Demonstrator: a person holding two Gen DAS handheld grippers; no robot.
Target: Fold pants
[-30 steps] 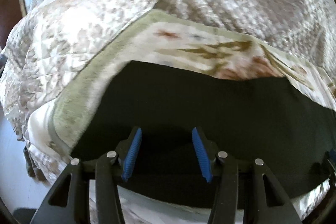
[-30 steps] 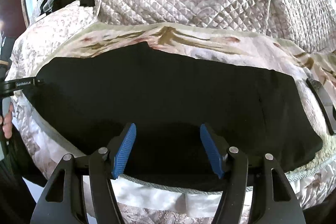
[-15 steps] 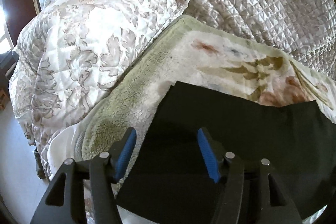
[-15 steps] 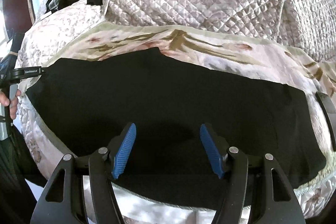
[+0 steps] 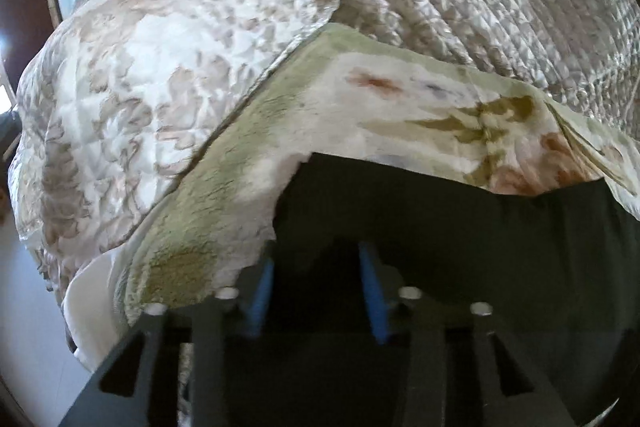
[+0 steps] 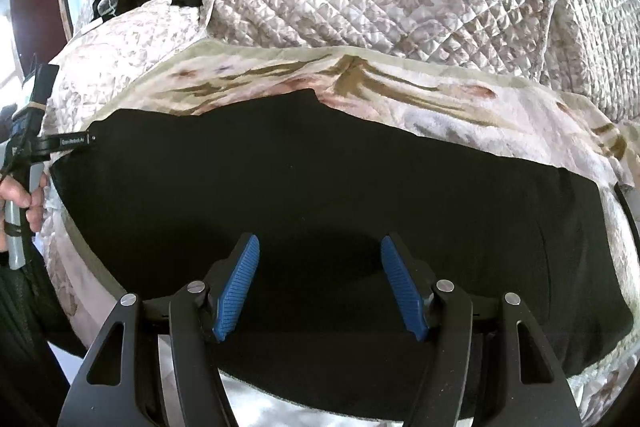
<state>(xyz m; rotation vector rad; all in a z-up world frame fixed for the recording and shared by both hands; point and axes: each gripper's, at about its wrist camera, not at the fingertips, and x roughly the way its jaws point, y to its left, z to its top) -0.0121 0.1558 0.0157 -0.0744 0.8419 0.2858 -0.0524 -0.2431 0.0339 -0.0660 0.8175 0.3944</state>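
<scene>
Black pants (image 6: 320, 187): 1 | grippers: 2 | floral blanket (image 6: 400, 95): 1

The only lettering stands on the left gripper (image 6: 70, 141), seen from the right wrist view at the left end of the black pants (image 6: 320, 207): small white print on the side of its black finger. It seems to read "GenRobot.AI", though the letters are too small to be sure. Nothing on the pants themselves can be read.
</scene>
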